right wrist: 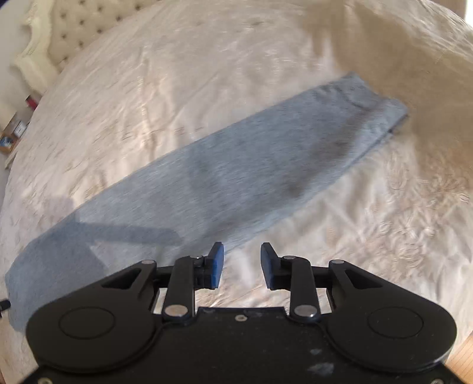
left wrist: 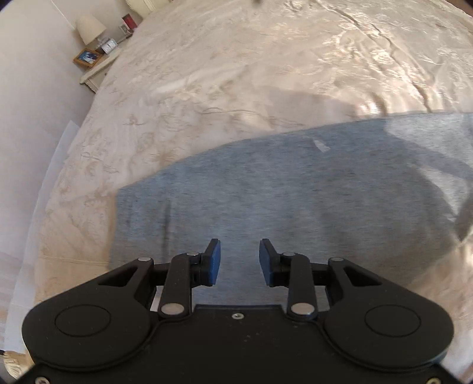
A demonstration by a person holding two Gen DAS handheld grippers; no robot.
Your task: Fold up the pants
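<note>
pants (right wrist: 224,165): 1 counted, ahead of both grippers | grippers: 2 counted, left (left wrist: 239,261), right (right wrist: 241,264) | bed (left wrist: 236,73): 1, beneath | lamp (left wrist: 90,28): 1, far left | framed photo (left wrist: 87,57): 1, beside lamp

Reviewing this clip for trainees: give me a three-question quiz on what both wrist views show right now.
1. True or false: the left gripper is shut on the pants.
2. What do the pants lie on? A) wooden floor B) cream bedspread C) chair
3. What stands beside the lamp on the nightstand?

Key:
1. False; both it and the right gripper are open and hold nothing.
2. B, the bedspread.
3. A framed photo.
</note>
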